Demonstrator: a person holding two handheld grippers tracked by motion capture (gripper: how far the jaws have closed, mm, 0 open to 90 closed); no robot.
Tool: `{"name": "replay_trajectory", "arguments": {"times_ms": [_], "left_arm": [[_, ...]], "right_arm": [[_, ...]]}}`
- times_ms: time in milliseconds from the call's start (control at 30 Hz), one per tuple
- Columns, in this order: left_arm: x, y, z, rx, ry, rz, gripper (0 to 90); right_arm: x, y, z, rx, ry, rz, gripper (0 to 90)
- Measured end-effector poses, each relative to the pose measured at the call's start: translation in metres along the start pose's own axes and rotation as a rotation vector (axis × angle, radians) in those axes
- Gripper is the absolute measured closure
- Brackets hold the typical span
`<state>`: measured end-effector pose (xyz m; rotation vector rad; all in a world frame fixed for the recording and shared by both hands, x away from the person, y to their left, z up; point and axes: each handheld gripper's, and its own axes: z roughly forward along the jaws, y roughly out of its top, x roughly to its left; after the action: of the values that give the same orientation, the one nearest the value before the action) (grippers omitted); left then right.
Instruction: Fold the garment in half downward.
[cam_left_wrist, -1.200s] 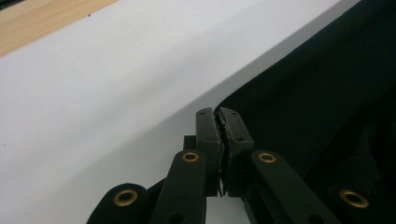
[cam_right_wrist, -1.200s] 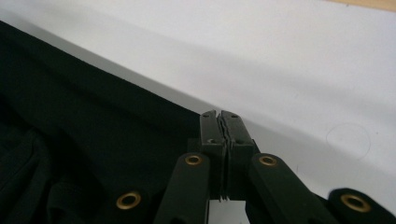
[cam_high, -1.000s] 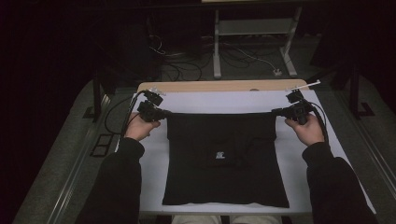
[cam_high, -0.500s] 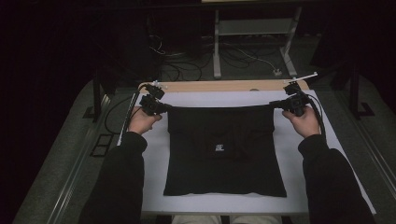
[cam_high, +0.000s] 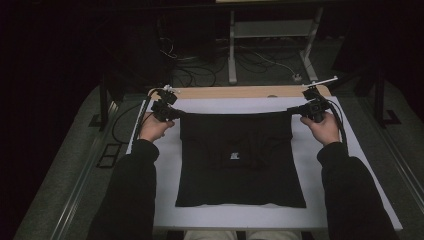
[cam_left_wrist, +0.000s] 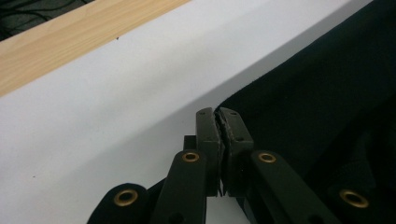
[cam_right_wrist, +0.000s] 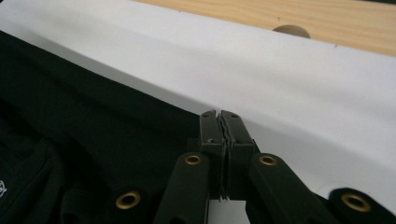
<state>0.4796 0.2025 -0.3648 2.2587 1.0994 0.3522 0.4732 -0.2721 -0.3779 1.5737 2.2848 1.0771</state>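
Black garment on white-covered table

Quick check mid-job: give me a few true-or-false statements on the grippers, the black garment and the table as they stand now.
1. Both grippers are shut on the black garment. True: the left gripper and the right gripper each pinch a far corner.
2. The garment hangs clear of the table. False: it lies on the white sheet, with the far edge stretched between the grippers.
3. A wooden strip shows beyond the white sheet. True.
4. The garment is plain, without any mark. False: a small white label shows near its middle.
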Motion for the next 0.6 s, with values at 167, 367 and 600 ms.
{"name": "replay_trajectory", "arguments": {"times_ms": [167,367,600], "left_arm": [[0.003,-0.001,0.013,0.001,-0.003,-0.009,86.1],[0.006,-0.004,0.026,0.021,-0.006,-0.018,86.0],[0.010,-0.011,0.032,0.020,-0.022,-0.048,85.7]], "right_arm": [[-0.006,-0.001,0.010,0.005,0.009,0.014,87.1],[-0.010,-0.005,0.023,0.032,-0.003,0.035,87.1],[-0.013,-0.009,0.036,0.049,-0.004,0.060,86.9]]}}
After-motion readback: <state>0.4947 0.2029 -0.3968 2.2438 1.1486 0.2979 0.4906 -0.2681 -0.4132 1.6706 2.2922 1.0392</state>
